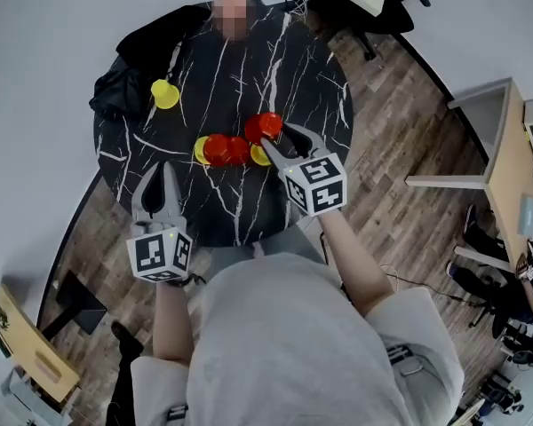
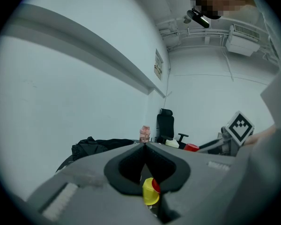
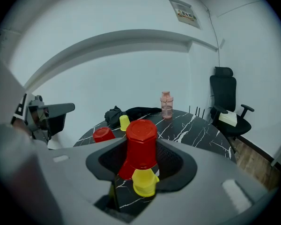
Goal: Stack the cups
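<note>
Read from its left edge, the head view first gives my left gripper (image 1: 160, 174), hovering over the near-left part of the round black marbled counter (image 1: 235, 209); its fingers are pressed together with nothing between them, and the left gripper view shows them meeting at the tip; through the gap below that tip a yellow cup shows with a red one behind it. Farther up the counter, a lone yellow cup (image 1: 164, 94) stands beside a heap of dark clothing (image 1: 129, 65) at the far-left edge, well apart from the other cups. At the middle of the counter lies a close row of cups (image 1: 220, 150): yellow at its left end, two red ones touching each other, and a right-end yellow cup (image 1: 260, 156). Just right of that row, my right gripper (image 1: 275, 134) carries a red cup (image 1: 265, 124); in the right gripper view its fingers stand partly apart and clasp this cup on both sides, bottom up, with the right-end yellow cup just below it on the counter. Beyond, in the same view, a pink bottle (image 3: 166, 104) stands on the counter's far side; a black office chair (image 3: 225, 100) stands at the right.
</note>
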